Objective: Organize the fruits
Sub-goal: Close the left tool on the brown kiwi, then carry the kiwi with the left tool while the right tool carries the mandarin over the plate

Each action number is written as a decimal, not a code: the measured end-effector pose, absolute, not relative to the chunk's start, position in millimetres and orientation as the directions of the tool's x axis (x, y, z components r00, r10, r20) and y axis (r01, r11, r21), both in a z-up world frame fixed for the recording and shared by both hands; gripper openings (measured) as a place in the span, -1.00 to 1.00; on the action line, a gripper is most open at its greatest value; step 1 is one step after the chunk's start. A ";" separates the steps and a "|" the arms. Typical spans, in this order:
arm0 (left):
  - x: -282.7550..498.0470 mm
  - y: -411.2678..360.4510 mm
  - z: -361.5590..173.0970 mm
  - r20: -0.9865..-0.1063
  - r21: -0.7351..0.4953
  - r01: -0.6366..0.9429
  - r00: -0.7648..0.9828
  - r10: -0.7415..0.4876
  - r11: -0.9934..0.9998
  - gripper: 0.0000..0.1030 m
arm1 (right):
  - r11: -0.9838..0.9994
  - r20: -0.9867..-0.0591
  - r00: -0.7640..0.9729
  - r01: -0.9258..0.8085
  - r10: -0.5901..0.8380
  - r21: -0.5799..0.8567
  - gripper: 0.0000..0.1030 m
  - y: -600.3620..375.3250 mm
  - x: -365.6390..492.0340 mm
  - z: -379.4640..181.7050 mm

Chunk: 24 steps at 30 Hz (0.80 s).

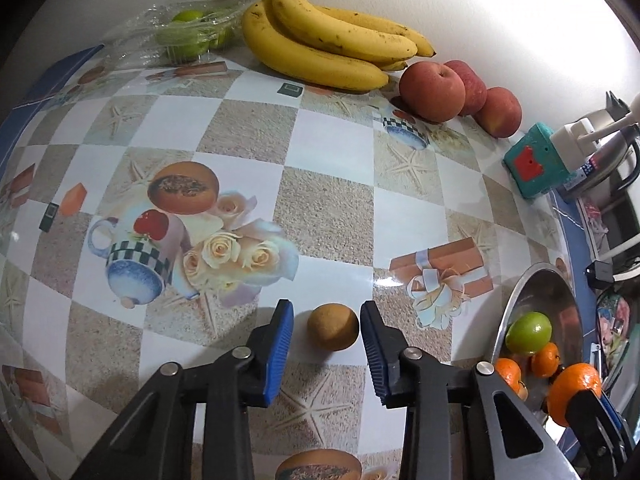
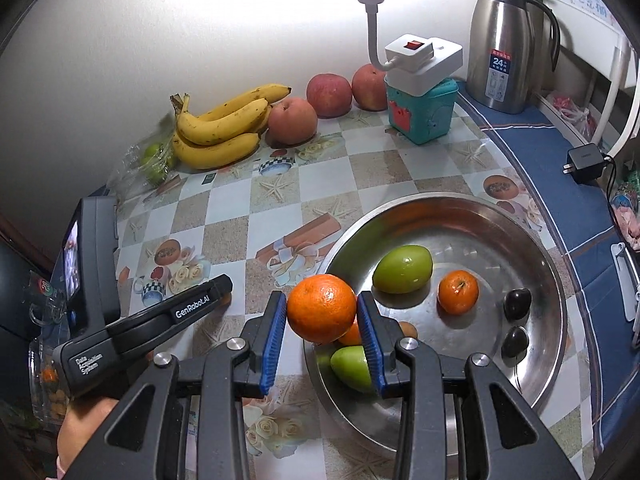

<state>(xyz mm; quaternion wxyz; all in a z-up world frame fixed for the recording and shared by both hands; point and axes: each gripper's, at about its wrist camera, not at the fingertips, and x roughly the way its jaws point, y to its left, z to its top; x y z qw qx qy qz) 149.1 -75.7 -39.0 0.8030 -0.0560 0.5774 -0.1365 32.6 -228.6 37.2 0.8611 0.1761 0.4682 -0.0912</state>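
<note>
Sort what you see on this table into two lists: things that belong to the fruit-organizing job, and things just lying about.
Part of the job:
- orange in the right gripper
- small brown fruit between the left gripper fingers
- steel bowl holding fruit
- bananas
- apples
- bagged green fruit

Just lying about:
- thermos
- teal box
- lamp
- charger

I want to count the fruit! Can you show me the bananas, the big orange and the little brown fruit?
bananas (image 1: 320,46): left wrist view, middle of the bunch.
big orange (image 2: 321,308): right wrist view, its front peel.
little brown fruit (image 1: 333,326): left wrist view, its centre.
</note>
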 end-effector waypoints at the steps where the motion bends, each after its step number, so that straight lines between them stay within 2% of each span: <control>1: 149.0 -75.9 -39.6 -0.911 -0.252 0.158 0.293 -0.289 0.955 -0.40 | 0.920 -0.838 0.545 0.324 0.008 0.219 -0.27 -229.9 32.5 37.0; 11: 141.1 -83.1 -23.7 -0.896 -0.268 0.197 0.308 -0.320 0.943 -0.44 | 0.909 -0.837 0.547 0.340 0.017 0.240 -0.27 -242.5 29.0 36.4; 19: 106.5 -118.5 14.7 -0.853 -0.330 0.342 0.292 -0.433 0.880 -0.44 | 0.859 -0.861 0.507 0.455 -0.033 0.235 -0.27 -279.1 8.6 28.7; 24: 87.9 -150.2 16.4 -0.840 -0.349 0.431 0.250 -0.481 0.832 -0.44 | 0.829 -0.880 0.473 0.508 -0.038 0.237 -0.26 -296.7 -3.5 20.4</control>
